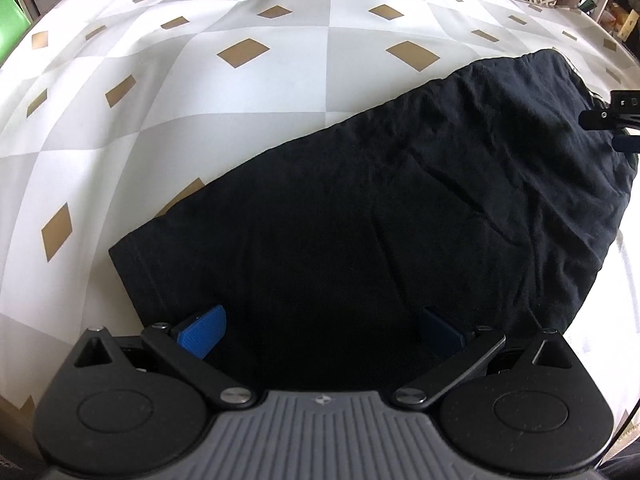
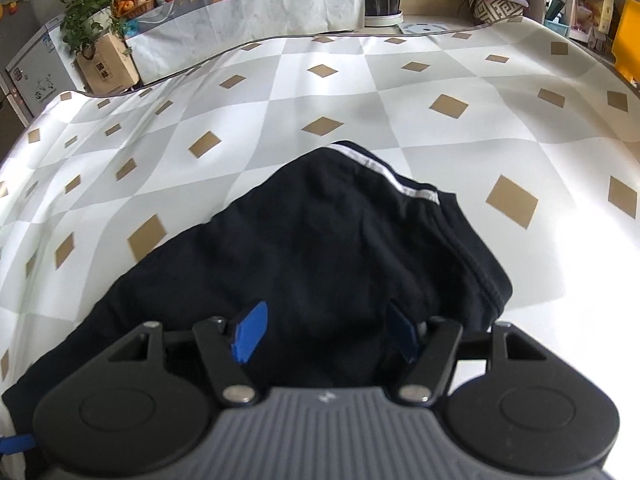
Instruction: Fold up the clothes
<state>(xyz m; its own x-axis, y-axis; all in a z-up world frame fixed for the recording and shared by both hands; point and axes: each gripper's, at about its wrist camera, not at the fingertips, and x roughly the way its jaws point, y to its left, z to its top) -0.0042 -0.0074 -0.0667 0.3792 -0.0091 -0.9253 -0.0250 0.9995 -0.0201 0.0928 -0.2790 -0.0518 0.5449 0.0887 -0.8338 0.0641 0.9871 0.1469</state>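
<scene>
Over the checked cloth (image 1: 248,92) | our left gripper (image 1: 320,332) and right gripper (image 2: 326,330) gape above the black garment (image 1: 400,208) | right view alone shows its white-striped collar (image 2: 384,172)

The garment (image 1: 400,208) lies spread on the covered bench (image 1: 200,100). The left claw (image 1: 320,332) sits over its near edge, the right claw (image 2: 326,332) over its other end. A woven basket (image 2: 498,6) stands behind the bench.

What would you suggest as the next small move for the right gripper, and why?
Probably lower the right gripper and close it on the black garment: its jaws stand apart over the cloth near the white-striped edge, gripping nothing.
</scene>
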